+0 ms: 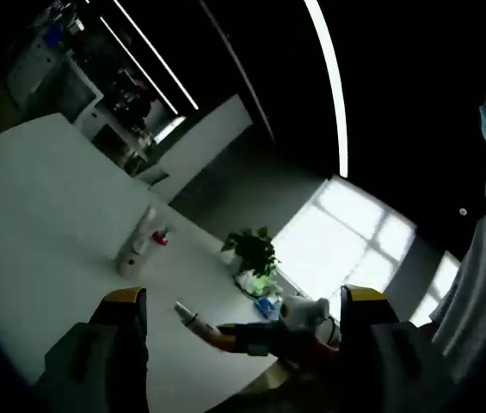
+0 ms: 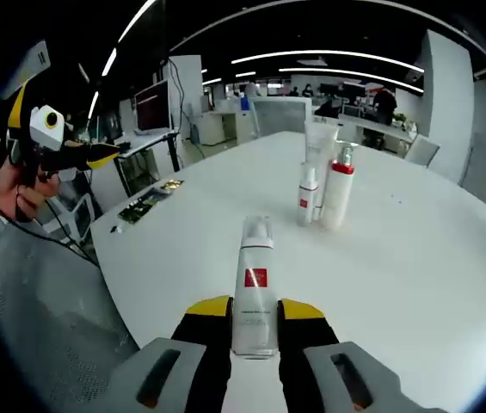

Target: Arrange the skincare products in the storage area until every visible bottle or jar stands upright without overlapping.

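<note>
Your right gripper (image 2: 254,325) clamps its jaws on a white tube (image 2: 254,288) with a red square label, unreadable, at 6 o'clock on the counter (image 2: 397,258). Your left gripper (image 1: 243,323) holds jaws apart.

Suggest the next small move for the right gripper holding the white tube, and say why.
Probably carry the white tube forward and set it down just short of the three products standing upright further along the white table. The right gripper is shut on the tube's lower end, bare tabletop lies between it and the group, so it can stand there without overlapping them.
</note>
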